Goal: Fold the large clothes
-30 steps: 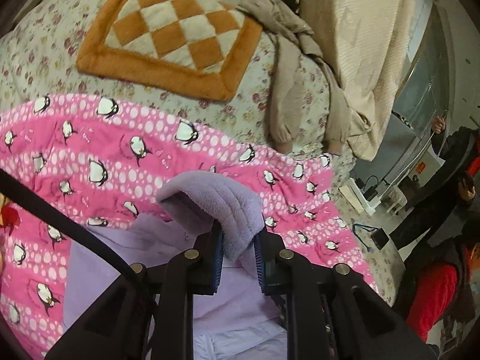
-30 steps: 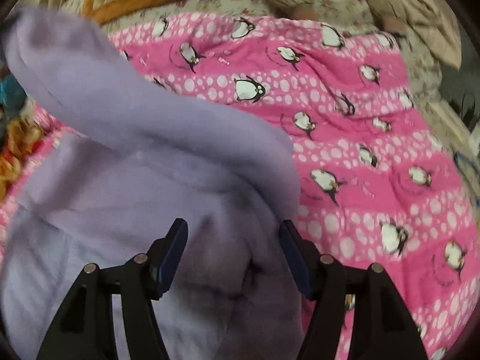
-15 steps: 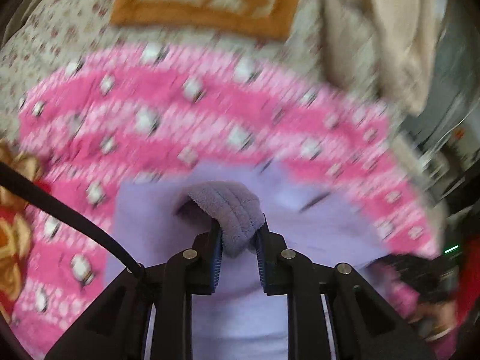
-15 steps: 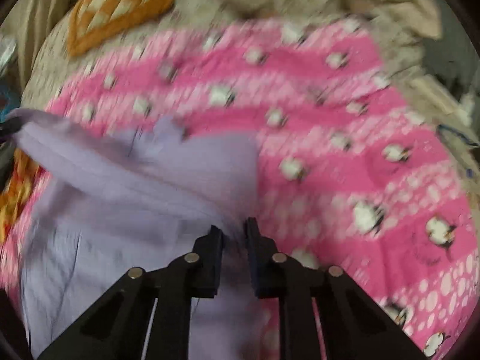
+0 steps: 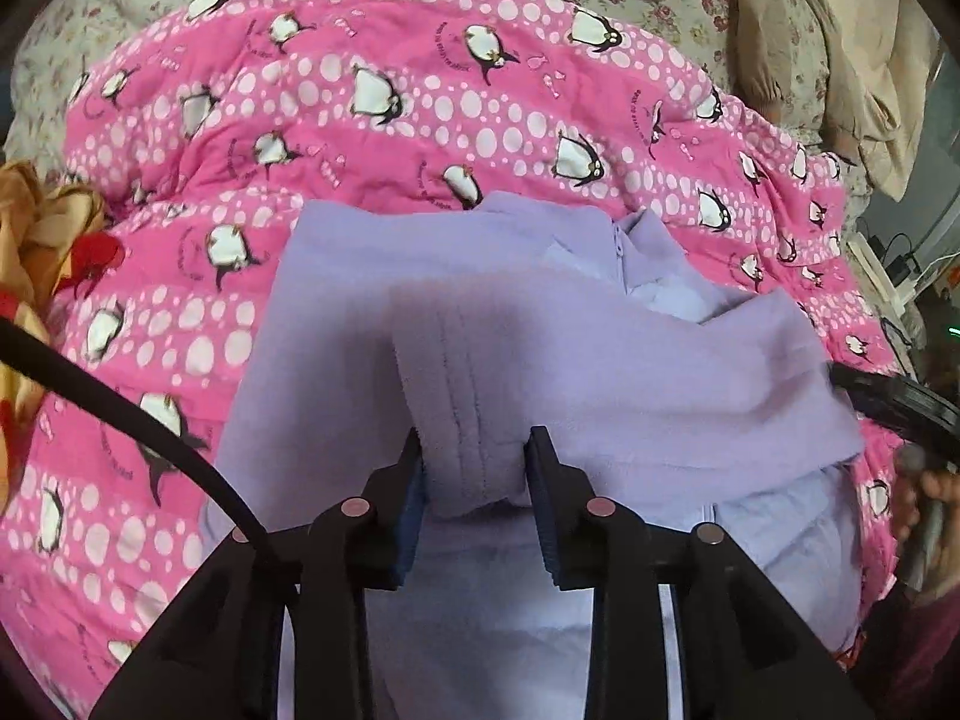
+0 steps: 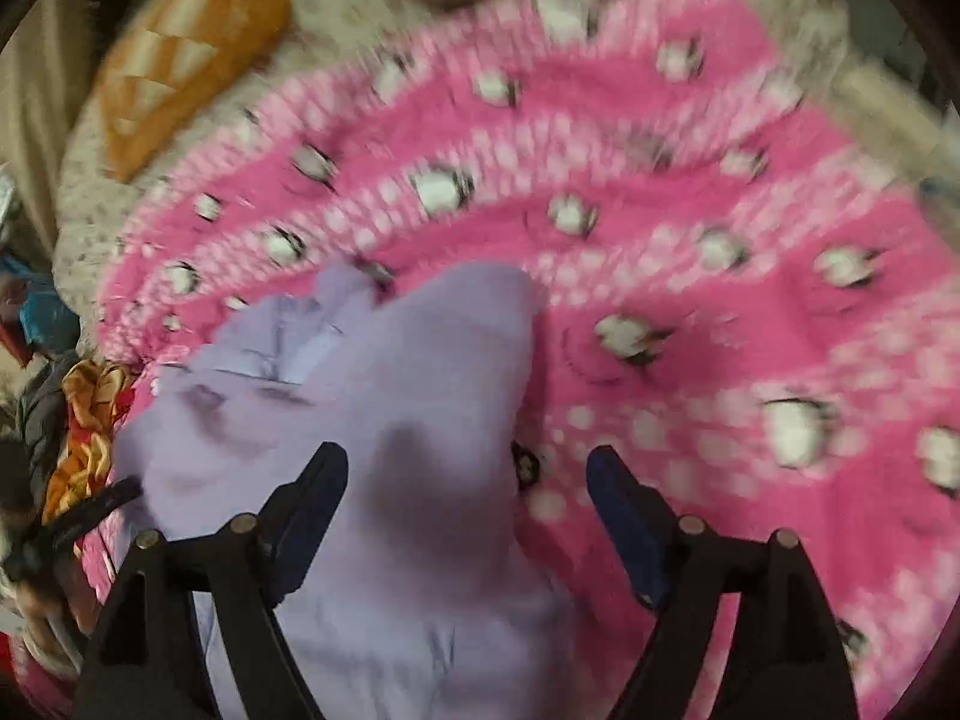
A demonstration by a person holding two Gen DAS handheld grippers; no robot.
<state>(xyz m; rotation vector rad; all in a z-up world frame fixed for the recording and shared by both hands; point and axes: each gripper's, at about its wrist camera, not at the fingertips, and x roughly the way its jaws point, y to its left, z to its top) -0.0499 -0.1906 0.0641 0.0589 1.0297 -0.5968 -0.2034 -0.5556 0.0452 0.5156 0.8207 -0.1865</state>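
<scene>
A lilac fleece jacket (image 5: 600,348) lies on the pink penguin quilt (image 5: 420,90), collar and zip towards the far side. My left gripper (image 5: 474,450) holds the ribbed sleeve cuff (image 5: 462,396) low over the jacket's body. Its jaws are starting to open, while the pads still touch the cuff. In the blurred right wrist view, my right gripper (image 6: 468,462) hangs over the jacket (image 6: 420,372) near its right edge. Its jaws are opening wide, and the fabric lies loose under them. A hand (image 5: 936,492) with that gripper shows at the left wrist view's right edge.
Beyond the quilt lie a floral sheet (image 5: 120,0), an orange checked cushion (image 6: 180,60) and a beige garment (image 5: 810,60). A crumpled orange and red cloth (image 5: 36,240) sits at the left. A black cable (image 5: 120,408) crosses the left wrist view.
My left gripper came down with the cuff and laid the sleeve across the jacket. My right gripper closed on the fabric half a second ago, then let go and spread wide.
</scene>
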